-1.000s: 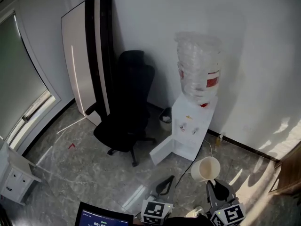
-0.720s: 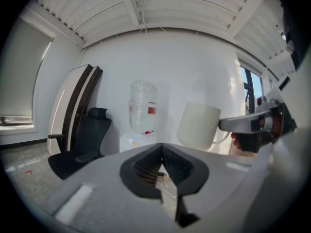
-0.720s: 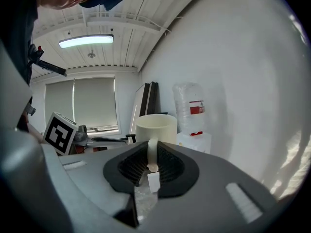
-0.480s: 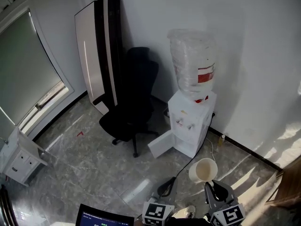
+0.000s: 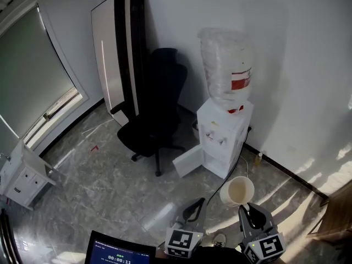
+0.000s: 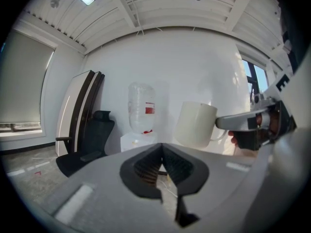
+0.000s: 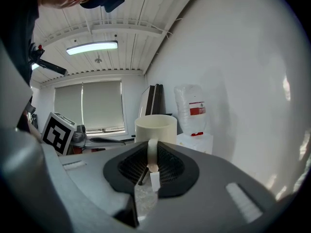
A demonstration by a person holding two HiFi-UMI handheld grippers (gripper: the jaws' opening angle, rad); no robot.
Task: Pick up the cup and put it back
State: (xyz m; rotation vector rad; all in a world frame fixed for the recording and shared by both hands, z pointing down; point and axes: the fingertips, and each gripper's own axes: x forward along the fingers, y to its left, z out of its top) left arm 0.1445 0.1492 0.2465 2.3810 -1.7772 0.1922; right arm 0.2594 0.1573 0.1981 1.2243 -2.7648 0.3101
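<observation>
Since a second ago both grippers have travelled with the person's turn, so the water dispenser (image 5: 223, 139) now sits squarer ahead and the cup (image 5: 237, 190) a touch higher in the head view. The cup hangs in the air above the floor (image 5: 110, 186), upright and mouth up. It is carried by its handle, which I judge keeps it level. The right gripper (image 5: 246, 207) has its fingers (image 7: 171, 165) narrow, pinched on that handle. The left gripper (image 5: 197, 203) rides alongside, fingers together on nothing — idle.

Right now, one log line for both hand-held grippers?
right hand-held gripper: shut on cup handle, cup aloft | left hand-held gripper: shut, empty
</observation>
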